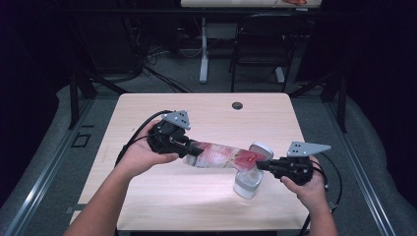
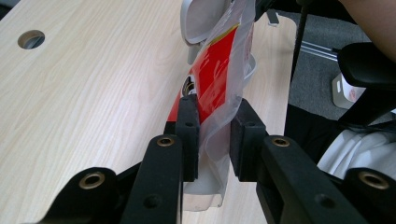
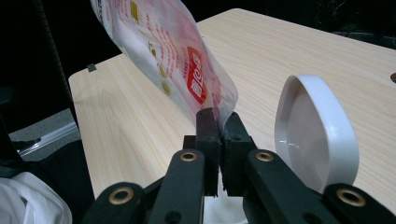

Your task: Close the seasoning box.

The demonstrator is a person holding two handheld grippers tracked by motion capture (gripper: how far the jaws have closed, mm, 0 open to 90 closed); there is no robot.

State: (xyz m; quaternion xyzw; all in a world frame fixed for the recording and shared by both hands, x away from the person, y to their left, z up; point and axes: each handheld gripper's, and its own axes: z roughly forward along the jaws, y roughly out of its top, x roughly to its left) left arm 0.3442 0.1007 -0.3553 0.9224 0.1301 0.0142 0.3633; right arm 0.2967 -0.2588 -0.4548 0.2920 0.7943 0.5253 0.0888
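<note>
Two grippers hold one clear plastic pouch [image 1: 223, 156] with red print, stretched above the wooden table [image 1: 147, 191]. Left gripper [image 1: 189, 147]: jaws pressed on one end of the pouch, the film bunched between the pads [image 2: 188, 135]. Right gripper [image 1: 259, 165]: jaws clamped tight on the opposite edge, seen pinched in the right gripper view [image 3: 219, 135]. Just below the right end stands a clear container [image 1: 247, 183] with its white hinged lid [image 1: 260, 150] raised upright beside the pouch.
</note>
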